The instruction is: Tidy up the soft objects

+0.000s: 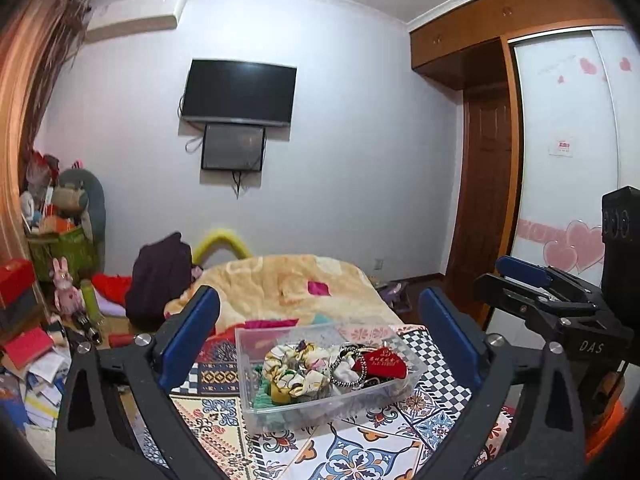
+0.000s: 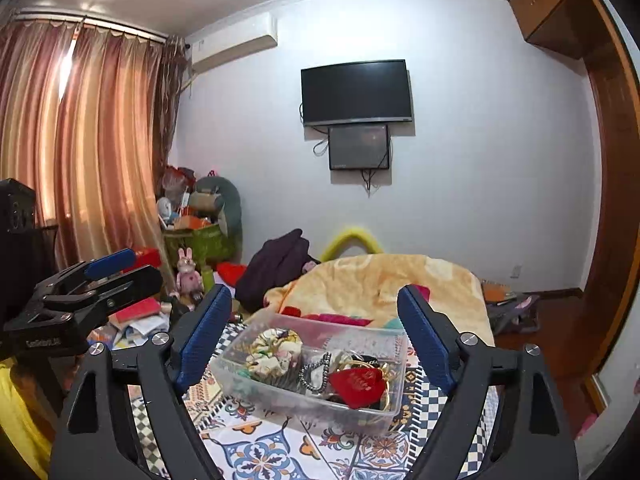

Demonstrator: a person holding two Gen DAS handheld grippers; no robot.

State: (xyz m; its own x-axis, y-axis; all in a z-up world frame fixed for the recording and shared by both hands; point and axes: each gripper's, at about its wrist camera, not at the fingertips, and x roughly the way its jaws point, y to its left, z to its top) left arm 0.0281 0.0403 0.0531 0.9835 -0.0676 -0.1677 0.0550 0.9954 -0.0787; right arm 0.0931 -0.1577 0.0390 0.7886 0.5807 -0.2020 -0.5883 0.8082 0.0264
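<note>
Nearest the cameras, the left claw (image 1: 320, 340) and the right claw (image 2: 316, 340) both stand wide, their blue-padded fingers (image 1: 188, 340) splayed with nothing between them, held level above the bed and pointed at the same target; the right wrist view also catches the left claw from the side at its left edge, which suggests the 2 tools are held side by side, ready for a 2-handed sort. Just beyond the fingertips, a clear plastic bin (image 1: 288, 410) sits on a patterned tile-print bedspread (image 1: 352, 452), probably set there so both claws can reach it from the front. Inside it lies a tangle of soft accessories: a floral scrunchie (image 1: 286, 368) toward the left, a black-and-white braided hair band (image 1: 352, 368) in the middle, a red fabric pouch (image 2: 356, 384) with gold lettering toward the right, and a green knit piece (image 1: 262, 398) against the near wall. Since everything appears already in the bin, the job looks either nearly done or about to start with pulling items out; which one cannot be told. Farther along the bed, a yellow fleece blanket (image 1: 288, 280) carries a pink cloth (image 1: 318, 288). Against the far wall hang a dark television (image 1: 239, 94) and a smaller screen (image 1: 233, 148).
</note>
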